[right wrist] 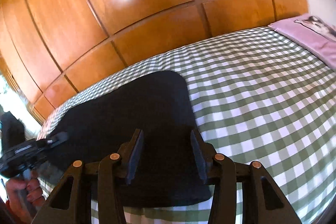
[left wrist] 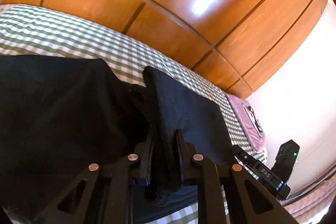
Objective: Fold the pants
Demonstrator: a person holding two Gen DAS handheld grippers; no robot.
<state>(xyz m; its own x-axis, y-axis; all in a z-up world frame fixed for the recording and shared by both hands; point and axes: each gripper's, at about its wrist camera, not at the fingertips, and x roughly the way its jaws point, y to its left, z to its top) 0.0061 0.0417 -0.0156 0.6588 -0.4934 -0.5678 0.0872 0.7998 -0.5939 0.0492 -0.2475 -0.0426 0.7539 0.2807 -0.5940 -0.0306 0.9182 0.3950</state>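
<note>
Pants (left wrist: pixel 63 108) lie dark on my checked bed (left wrist: pixel 63 35); left gripper (left wrist: pixel 163 140) is clamped on a raised fold of them, while right gripper (right wrist: pixel 167 135) hovers above them, jaws apart, gripping nothing.

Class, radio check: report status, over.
Left hand-held gripper shut on a pants fold. Right hand-held gripper open above pants. Pants on checked bed. Nothing in the way.
</note>
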